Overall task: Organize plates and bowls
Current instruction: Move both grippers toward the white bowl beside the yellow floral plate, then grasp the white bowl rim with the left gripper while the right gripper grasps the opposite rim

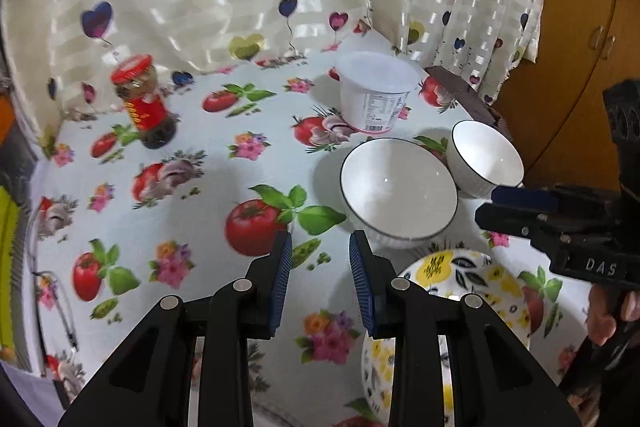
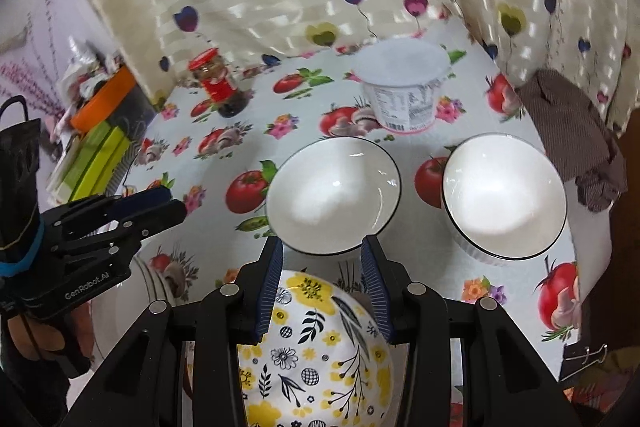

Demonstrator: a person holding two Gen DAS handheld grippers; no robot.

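Two white bowls with dark rims stand on the flowered tablecloth: a larger one [image 1: 398,193] [image 2: 334,195] and a smaller one [image 1: 486,157] [image 2: 504,201] to its right. A yellow-flowered plate [image 1: 460,279] [image 2: 316,343] lies in front of them, near the table's front. My left gripper [image 1: 320,263] is open and empty, above the cloth left of the plate and just in front of the larger bowl. My right gripper [image 2: 322,267] is open and empty, its fingers above the plate's far part, just short of the larger bowl. Each gripper shows in the other's view: the right [image 1: 516,211], the left [image 2: 160,203].
A white lidded tub [image 1: 376,91] [image 2: 404,83] stands behind the bowls. A red-capped jar [image 1: 144,103] [image 2: 218,83] stands at the back left. A brown cloth [image 2: 576,135] lies at the right edge. Boxes [image 2: 100,131] sit beyond the table's left. A curtain hangs behind.
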